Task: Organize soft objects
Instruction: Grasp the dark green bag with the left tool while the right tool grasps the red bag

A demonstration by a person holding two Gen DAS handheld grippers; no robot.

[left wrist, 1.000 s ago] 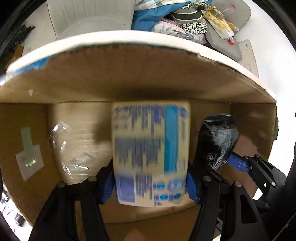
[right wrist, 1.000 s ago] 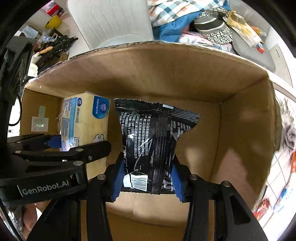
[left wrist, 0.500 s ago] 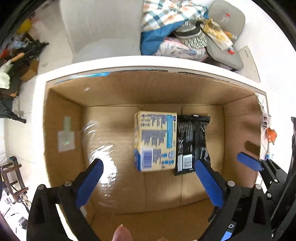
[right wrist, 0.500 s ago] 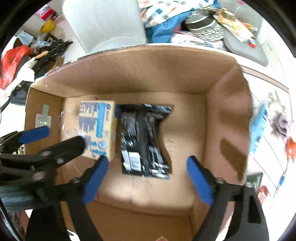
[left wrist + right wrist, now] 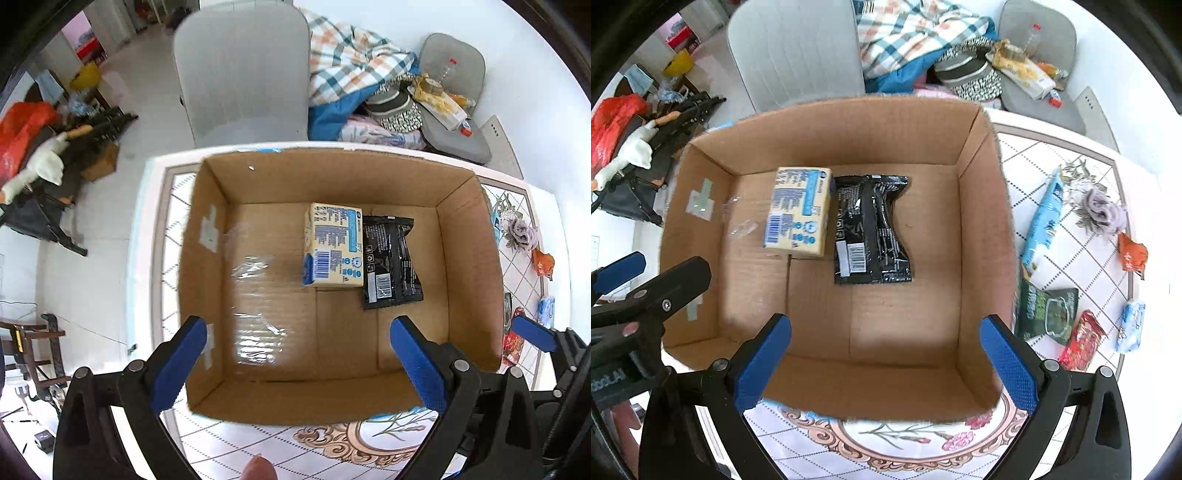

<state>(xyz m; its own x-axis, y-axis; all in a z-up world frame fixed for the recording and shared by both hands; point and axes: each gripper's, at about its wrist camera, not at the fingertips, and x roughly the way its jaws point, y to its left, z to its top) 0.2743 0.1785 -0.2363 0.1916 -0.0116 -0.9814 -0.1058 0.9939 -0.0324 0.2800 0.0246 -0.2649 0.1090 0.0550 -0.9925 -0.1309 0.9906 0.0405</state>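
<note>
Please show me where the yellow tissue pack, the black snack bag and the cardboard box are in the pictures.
yellow tissue pack [image 5: 798, 212], right wrist view, on the middle of its printed top face.
black snack bag [image 5: 871, 229], right wrist view, on its centre seam.
cardboard box [image 5: 982, 236], right wrist view, on its right inner wall.

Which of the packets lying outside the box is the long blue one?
The long blue packet lying right beside the box wall; the others there are green, red, orange and small pale blue.

A patterned table [image 5: 1067, 236] is seen carrying a cardboard box [image 5: 982, 229] at centre frame; snack packets [image 5: 1082, 339] are scattered at the right.
</note>
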